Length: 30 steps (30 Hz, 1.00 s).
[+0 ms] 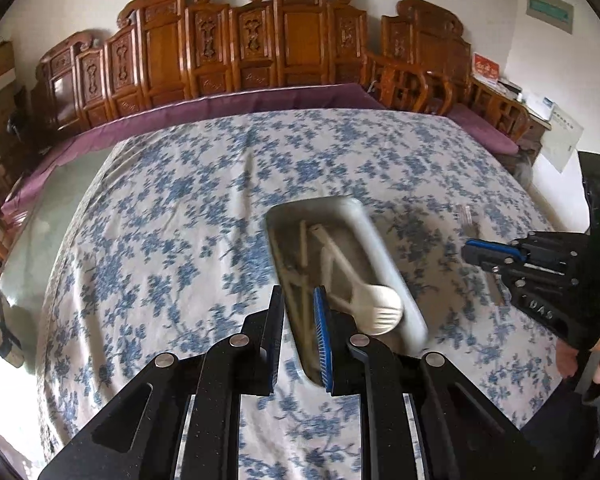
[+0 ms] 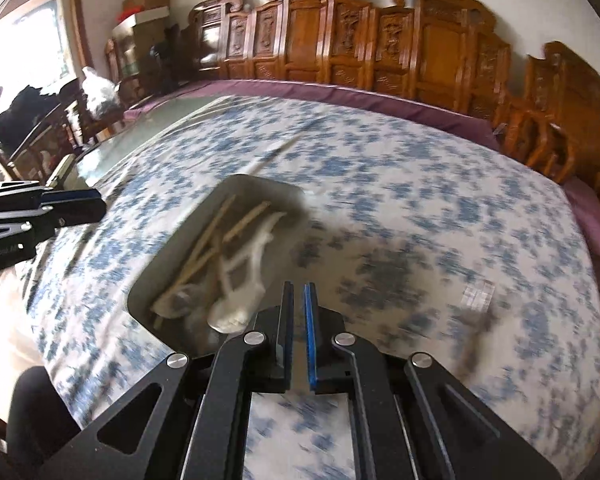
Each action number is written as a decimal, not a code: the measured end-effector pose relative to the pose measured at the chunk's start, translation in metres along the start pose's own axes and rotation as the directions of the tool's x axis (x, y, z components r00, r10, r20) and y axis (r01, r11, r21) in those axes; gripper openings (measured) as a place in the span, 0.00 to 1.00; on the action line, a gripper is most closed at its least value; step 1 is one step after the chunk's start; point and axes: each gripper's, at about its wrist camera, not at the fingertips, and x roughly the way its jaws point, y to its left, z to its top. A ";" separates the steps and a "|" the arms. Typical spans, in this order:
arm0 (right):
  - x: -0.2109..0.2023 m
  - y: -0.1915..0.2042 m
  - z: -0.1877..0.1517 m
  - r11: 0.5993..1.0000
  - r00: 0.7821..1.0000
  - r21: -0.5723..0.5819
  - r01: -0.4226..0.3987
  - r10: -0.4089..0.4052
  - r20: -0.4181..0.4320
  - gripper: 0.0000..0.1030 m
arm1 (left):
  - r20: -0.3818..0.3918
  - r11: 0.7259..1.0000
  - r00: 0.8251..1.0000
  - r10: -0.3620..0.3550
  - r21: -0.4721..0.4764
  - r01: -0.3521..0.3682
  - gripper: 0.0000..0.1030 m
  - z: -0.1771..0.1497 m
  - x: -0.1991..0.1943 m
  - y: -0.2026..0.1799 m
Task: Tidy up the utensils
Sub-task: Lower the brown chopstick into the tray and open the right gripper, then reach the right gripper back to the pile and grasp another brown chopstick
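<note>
Two tools hang over the flower-print cloth [image 1: 172, 216] on the table, both empty. The left tool [image 1: 300, 336] stands slightly parted with nothing between its jaws; the right tool [image 2: 299, 332] is clenched on nothing. The tray [image 1: 374, 248] lies near the middle of the table, holding white plastic spoons [image 1: 380, 304] and wooden chopsticks [image 2: 212, 236]. These utensils look light, stiff and rather slick; a grip across the handle or mid-stick seems safest. A small clear wrapper [image 2: 478, 294] lies toward the table's right side.
</note>
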 end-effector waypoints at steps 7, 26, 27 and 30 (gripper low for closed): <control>-0.029 -0.058 -0.036 0.991 0.992 0.025 0.128 -0.128 0.007 0.36 | 0.016 0.998 0.999 -0.047 0.033 0.047 0.30 0.009 0.005 -0.039; -0.009 -0.141 -0.084 0.979 0.986 0.135 0.153 -0.143 -0.081 0.36 | -0.035 0.989 0.995 -0.094 0.108 0.097 0.59 0.023 0.051 -0.130; -0.007 -0.142 -0.084 0.979 0.987 0.138 0.150 -0.139 -0.083 0.36 | -0.039 0.989 0.995 -0.094 0.113 0.097 0.59 0.023 0.054 -0.134; 0.005 -0.147 -0.083 0.980 0.989 0.151 0.130 -0.118 -0.088 0.36 | -0.054 0.988 0.994 -0.094 0.119 0.100 0.59 0.022 0.063 -0.142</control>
